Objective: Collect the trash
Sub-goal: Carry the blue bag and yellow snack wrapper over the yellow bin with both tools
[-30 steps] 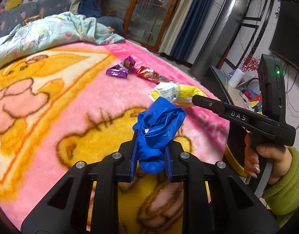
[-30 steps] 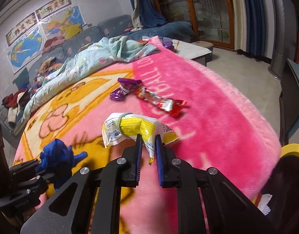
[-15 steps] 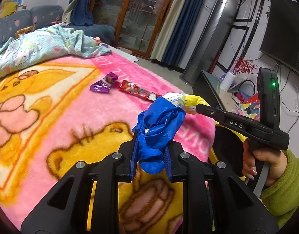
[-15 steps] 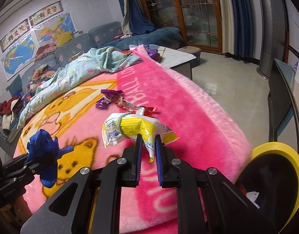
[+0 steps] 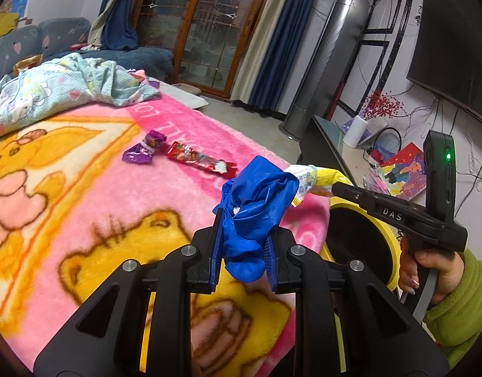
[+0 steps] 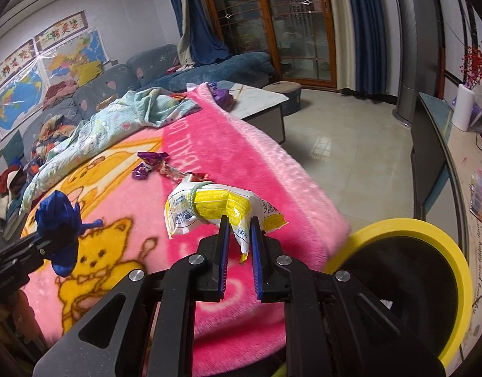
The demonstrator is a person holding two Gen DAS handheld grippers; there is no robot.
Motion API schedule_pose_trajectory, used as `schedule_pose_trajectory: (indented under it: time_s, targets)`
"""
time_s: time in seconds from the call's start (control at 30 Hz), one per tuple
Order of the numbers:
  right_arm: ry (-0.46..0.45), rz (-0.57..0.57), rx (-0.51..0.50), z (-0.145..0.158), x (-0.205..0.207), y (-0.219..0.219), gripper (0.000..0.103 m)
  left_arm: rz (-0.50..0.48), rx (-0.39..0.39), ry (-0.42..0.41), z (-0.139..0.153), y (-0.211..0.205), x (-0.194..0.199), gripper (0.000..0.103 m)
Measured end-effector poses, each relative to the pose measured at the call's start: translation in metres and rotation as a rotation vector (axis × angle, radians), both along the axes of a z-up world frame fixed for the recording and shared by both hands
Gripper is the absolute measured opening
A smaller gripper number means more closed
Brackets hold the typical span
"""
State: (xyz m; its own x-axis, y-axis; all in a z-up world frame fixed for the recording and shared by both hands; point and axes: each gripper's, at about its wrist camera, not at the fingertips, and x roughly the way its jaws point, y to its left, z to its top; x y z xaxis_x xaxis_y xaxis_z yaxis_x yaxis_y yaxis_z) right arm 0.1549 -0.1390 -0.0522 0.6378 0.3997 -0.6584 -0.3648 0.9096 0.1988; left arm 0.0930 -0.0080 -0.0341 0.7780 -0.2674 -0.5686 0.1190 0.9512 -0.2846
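Note:
My left gripper [image 5: 242, 251] is shut on a crumpled blue plastic bag [image 5: 256, 201], held above the pink blanket [image 5: 99, 194]. It also shows in the right wrist view [image 6: 57, 229]. My right gripper [image 6: 239, 245] is shut on a yellow and white snack packet [image 6: 216, 207], held over the blanket's edge near a yellow-rimmed black bin [image 6: 407, 286]. The bin also shows in the left wrist view [image 5: 363, 245], just past the right gripper. A purple wrapper [image 5: 143, 150] and a red wrapper [image 5: 200, 158] lie on the blanket further off.
A light blue quilt [image 5: 52, 94] is bunched at the blanket's far end. A low table [image 6: 260, 103] stands beyond it. A dark TV stand [image 6: 435, 163] with clutter runs along the right. Tiled floor [image 6: 344, 150] lies between them.
Both grippers have moved with their trash away from the blanket's middle toward its edge. The yellow-rimmed bin has come much further into both views.

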Motion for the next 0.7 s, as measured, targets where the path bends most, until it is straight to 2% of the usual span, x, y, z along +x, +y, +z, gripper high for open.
schedule_pose_trajectory:
  time_s: [0.7]
  targets:
    - [-0.034, -0.116, 0.014, 0.007, -0.018, -0.062, 0.013, -0.095, 0.017, -0.036, 0.011, -0.042, 0.014, 0.016]
